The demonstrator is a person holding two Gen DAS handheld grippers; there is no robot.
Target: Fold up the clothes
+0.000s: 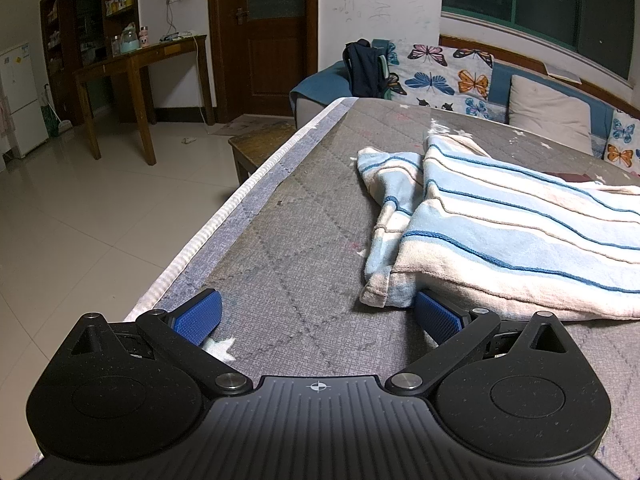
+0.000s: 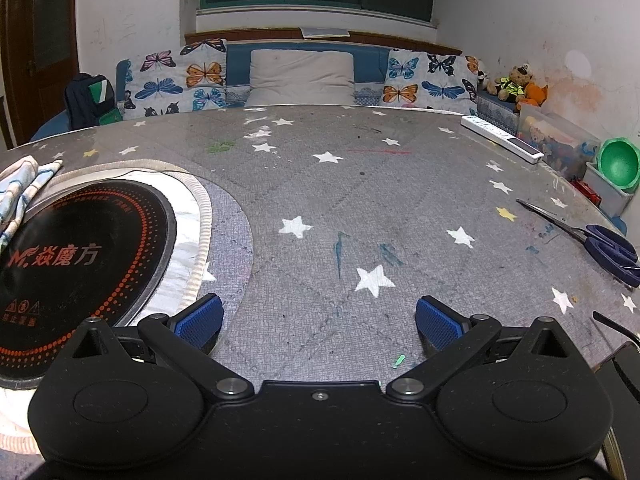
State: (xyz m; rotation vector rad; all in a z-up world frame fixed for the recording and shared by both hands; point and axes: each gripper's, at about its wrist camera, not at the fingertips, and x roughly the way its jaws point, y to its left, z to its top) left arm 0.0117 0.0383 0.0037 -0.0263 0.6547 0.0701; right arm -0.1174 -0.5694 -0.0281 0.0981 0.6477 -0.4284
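Observation:
A blue-and-white striped garment (image 1: pixel 500 232) lies folded on the grey quilted table cover, right of centre in the left wrist view, with a sleeve (image 1: pixel 390 196) sticking out on its left side. My left gripper (image 1: pixel 318 314) is open just in front of the garment's near left corner; its right blue pad (image 1: pixel 436 318) sits against the hem. In the right wrist view only an edge of the garment (image 2: pixel 22 188) shows at the far left. My right gripper (image 2: pixel 318 318) stands open over bare cover, holding nothing.
The table's left edge (image 1: pixel 224 216) drops to a tiled floor with a wooden stool (image 1: pixel 260 144). A black induction hob (image 2: pixel 76 264) is set in the table at the left. Scissors (image 2: pixel 592 236) and a white power strip (image 2: pixel 502 138) lie at the right. A sofa with cushions (image 2: pixel 300 76) runs behind.

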